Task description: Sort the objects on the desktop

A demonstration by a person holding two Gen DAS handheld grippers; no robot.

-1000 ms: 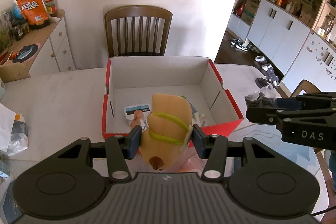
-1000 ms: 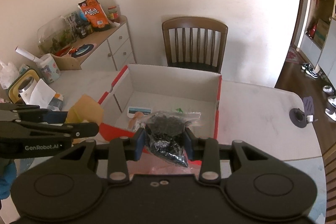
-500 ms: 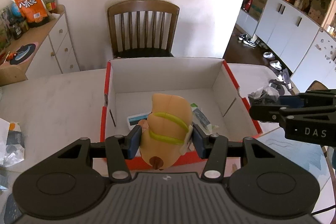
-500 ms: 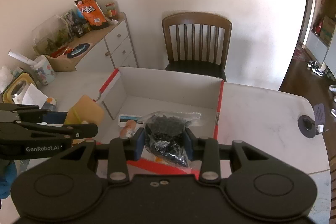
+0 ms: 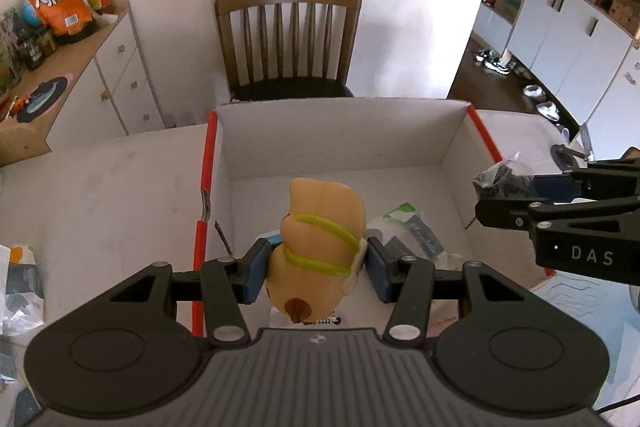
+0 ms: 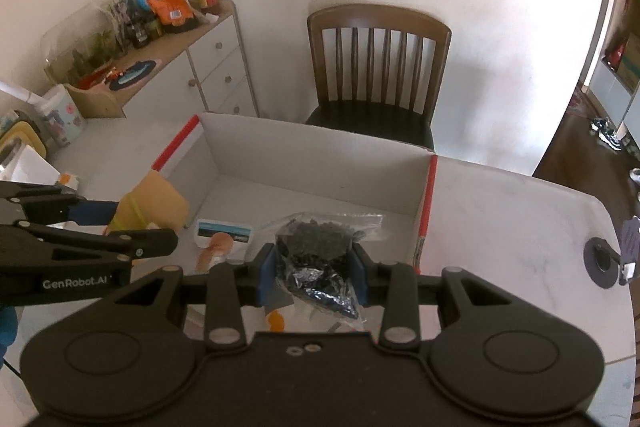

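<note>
Your left gripper (image 5: pixel 316 269) holds the toy (image 5: pixel 320 247), your right gripper (image 6: pixel 312 277) the bag (image 6: pixel 320 259), both over the box (image 5: pixel 344 131), likely for dropping in.

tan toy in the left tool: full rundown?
The tan toy looks like smooth moulded plastic, rounded and lumpy, with two yellow-green bands across it and a brown spot at its near end. The left tool clamps it from both sides with its blue pads, holding it in the air above the open red-edged box. Nothing else touches it.
</note>
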